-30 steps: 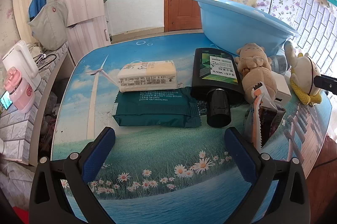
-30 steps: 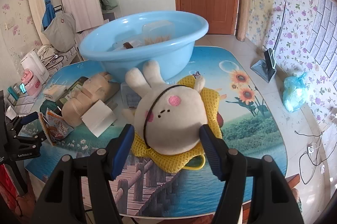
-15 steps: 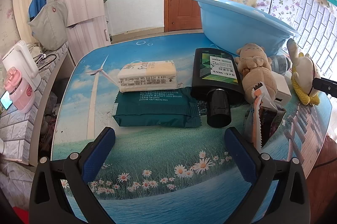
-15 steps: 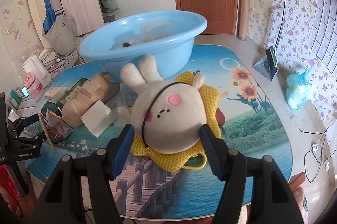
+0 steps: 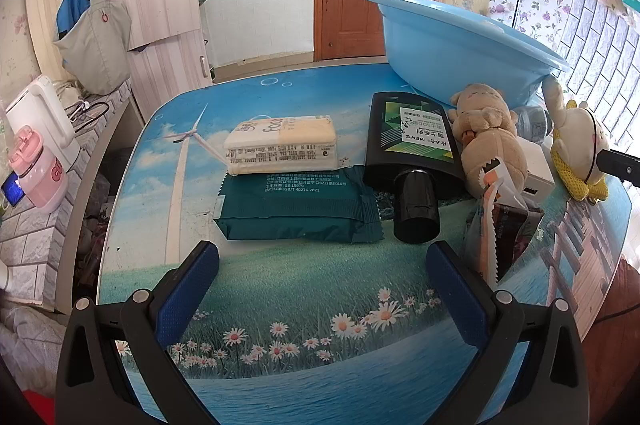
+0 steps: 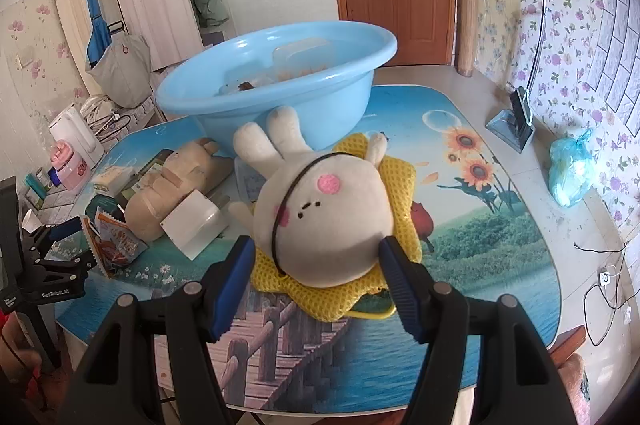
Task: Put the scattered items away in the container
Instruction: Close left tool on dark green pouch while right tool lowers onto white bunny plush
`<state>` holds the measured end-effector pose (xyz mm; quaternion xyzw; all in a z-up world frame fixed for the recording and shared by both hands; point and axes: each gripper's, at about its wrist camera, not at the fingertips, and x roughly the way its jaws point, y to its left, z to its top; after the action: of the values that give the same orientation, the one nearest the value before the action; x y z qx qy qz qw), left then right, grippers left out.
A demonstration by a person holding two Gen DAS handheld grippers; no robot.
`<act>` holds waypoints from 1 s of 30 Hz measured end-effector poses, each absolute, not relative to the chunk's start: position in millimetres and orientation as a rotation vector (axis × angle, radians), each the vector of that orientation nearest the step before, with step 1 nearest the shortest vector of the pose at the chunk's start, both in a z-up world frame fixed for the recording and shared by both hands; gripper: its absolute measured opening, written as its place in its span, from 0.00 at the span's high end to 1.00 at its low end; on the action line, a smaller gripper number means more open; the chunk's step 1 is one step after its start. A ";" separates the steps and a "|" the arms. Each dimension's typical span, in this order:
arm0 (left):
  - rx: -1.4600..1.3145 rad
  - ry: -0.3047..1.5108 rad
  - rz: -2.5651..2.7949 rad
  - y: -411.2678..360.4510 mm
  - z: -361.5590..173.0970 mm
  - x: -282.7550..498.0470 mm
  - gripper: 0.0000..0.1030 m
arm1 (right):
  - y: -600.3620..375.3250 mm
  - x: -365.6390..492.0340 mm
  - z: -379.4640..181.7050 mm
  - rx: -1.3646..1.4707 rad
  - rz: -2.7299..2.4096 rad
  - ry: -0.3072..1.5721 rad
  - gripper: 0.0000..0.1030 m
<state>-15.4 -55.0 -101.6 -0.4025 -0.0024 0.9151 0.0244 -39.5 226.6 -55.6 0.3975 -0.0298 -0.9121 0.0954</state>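
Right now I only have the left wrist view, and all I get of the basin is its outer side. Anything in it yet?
Observer: Yes. The right wrist view looks into the basin. A clear plastic box and some smaller items lie inside, too blurred to name.
Operator: Has the right gripper got the rabbit toy?
Observer: The right gripper has one pad pressed against each side of the rabbit toy, at its head.
Operator: Is the yellow thing separate?
Observer: A yellow mesh bag lies under the rabbit toy. I cannot tell whether it is attached.
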 end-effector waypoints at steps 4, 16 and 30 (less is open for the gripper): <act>-1.247 -0.010 2.840 -53.7 -101.6 -14.2 0.00 | 225.4 -38.8 -56.5 1.184 -2.700 -0.081 0.38; -1.414 0.033 2.688 -57.8 -95.8 -16.8 0.00 | 225.2 -38.1 -61.2 1.203 -2.697 -0.070 0.38; -1.492 -0.016 2.704 -88.8 -87.4 -39.6 0.00 | 227.6 -41.0 -64.9 1.213 -2.694 -0.072 0.38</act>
<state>-39.6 -88.8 -87.4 -0.4830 -0.0051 0.8752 0.0268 -41.0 227.6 -64.9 0.4086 -0.0242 -0.9076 0.0931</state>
